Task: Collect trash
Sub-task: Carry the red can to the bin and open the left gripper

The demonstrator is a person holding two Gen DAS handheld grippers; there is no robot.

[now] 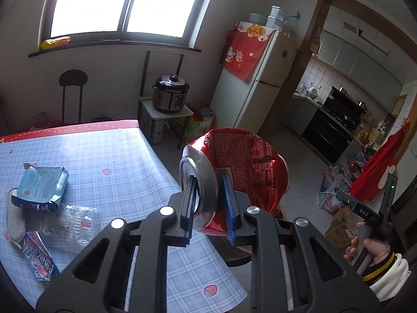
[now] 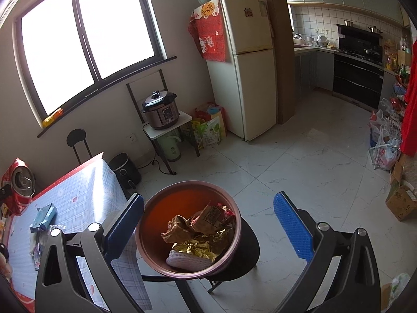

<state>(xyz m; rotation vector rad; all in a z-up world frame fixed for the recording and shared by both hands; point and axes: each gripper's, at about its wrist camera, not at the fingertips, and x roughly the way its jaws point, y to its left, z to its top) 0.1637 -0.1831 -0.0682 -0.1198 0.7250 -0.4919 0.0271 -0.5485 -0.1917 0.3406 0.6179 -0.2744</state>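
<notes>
Pinching the rim of a crushed red can point(image 1: 234, 172), my left gripper point(image 1: 209, 206) has its blue pads nearly together: one finger sits inside the can's open silver top and the other presses on the outside wall, so the can hangs sideways past the corner of the table point(image 1: 109, 161). In the right wrist view the same can shows at the far left edge, above the table's red border.

My right gripper point(image 2: 208, 224) stands as wide as it goes, with nothing between its pads. Framed between its fingers and below them is the trash bin point(image 2: 146, 234), a round pinkish bucket with an orange inner wall, resting on a black stool point(image 2: 247, 250) beside the table. The bin already holds crumpled gold wrappers point(image 2: 198, 245), a brown printed wrapper, and a white foam net at the bottom.

Other litter lies on the plaid tablecloth: a torn light-blue packet point(image 1: 41, 187), a clear plastic tray point(image 1: 67, 221) just beside it, and a blue and pink wrapper point(image 1: 39, 255) near the table's front edge. A grey slipper-like thing point(image 1: 14, 219) lies under the packet's left side.

My right hand point(image 1: 370, 247) grips its handle at the lower right of the left wrist view, with a striped cuff at the wrist.
</notes>
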